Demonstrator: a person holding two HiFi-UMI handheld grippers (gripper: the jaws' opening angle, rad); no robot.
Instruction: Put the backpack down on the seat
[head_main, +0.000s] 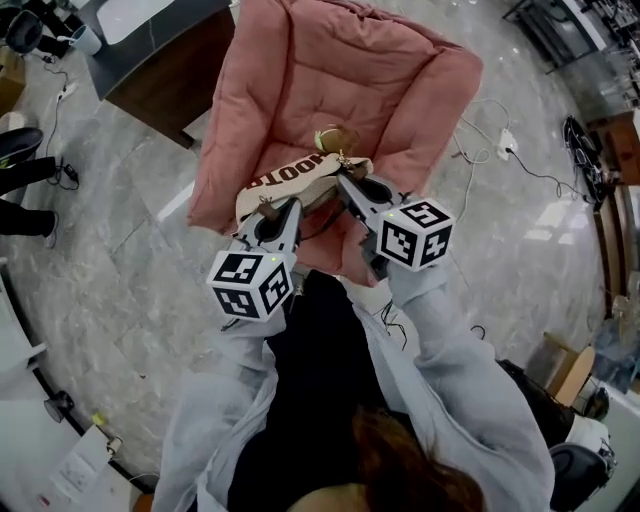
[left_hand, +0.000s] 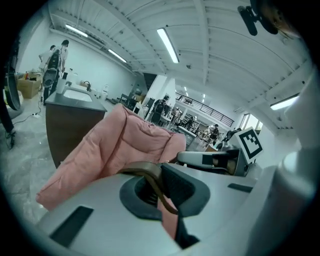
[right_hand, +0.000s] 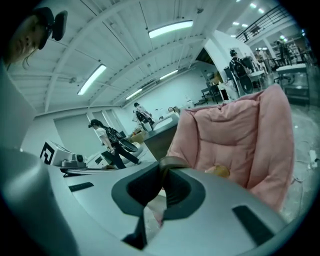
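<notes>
Left gripper (head_main: 268, 208) clenched on a brown strap (left_hand: 150, 172), right gripper (head_main: 345, 176) clenched on another strap. Holding the backpack (head_main: 290, 180) between them, over the front edge of the pink seat (head_main: 300, 80).

Your head camera looks steeply down from above onto the pink seat (head_main: 330, 90) just ahead. Each gripper camera rides right behind its own jaws and looks out across the room; both share that seat, and the left one catches your right gripper (left_hand: 182, 157).
</notes>
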